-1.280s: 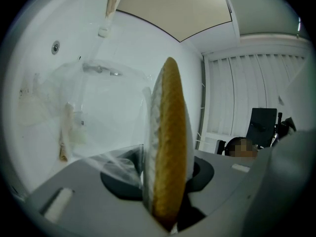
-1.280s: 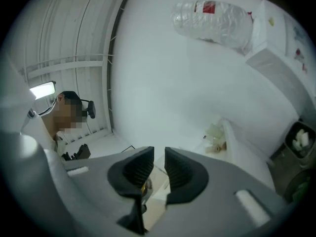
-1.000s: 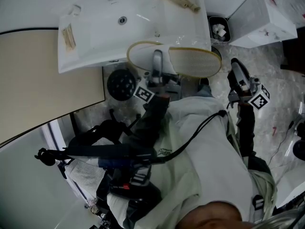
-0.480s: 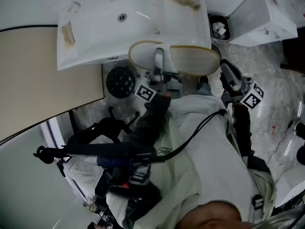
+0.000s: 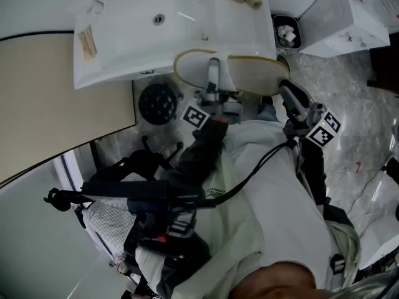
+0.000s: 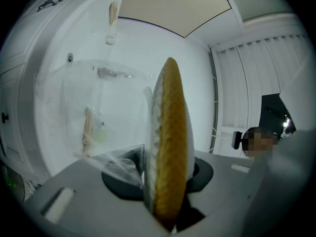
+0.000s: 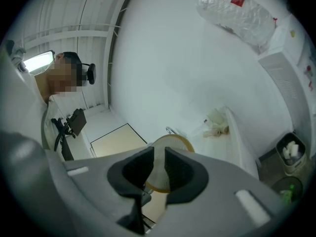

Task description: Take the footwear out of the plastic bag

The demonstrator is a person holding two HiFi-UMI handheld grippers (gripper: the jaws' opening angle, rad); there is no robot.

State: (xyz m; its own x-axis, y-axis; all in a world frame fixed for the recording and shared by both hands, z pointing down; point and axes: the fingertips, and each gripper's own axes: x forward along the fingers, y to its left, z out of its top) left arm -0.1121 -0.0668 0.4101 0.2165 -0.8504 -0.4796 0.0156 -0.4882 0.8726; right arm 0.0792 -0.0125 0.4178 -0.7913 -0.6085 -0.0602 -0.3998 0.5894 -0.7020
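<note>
- Step in hand: getting the slipper clear of the plastic bag; not out yet, film clings to one side of it
- left gripper clamped on the slipper, edge-on between the pads, held up at the front rim of the sink
- right gripper jaws nearly together, thin slit, nothing seen in it; sits just beside the slipper's end
- Next, my read: right pinches loose film only and pulls away while left holds firm
- Count: one bag, two grippers, one sink; slipper reads as one, maybe a pair pressed flat, can't tell
</note>
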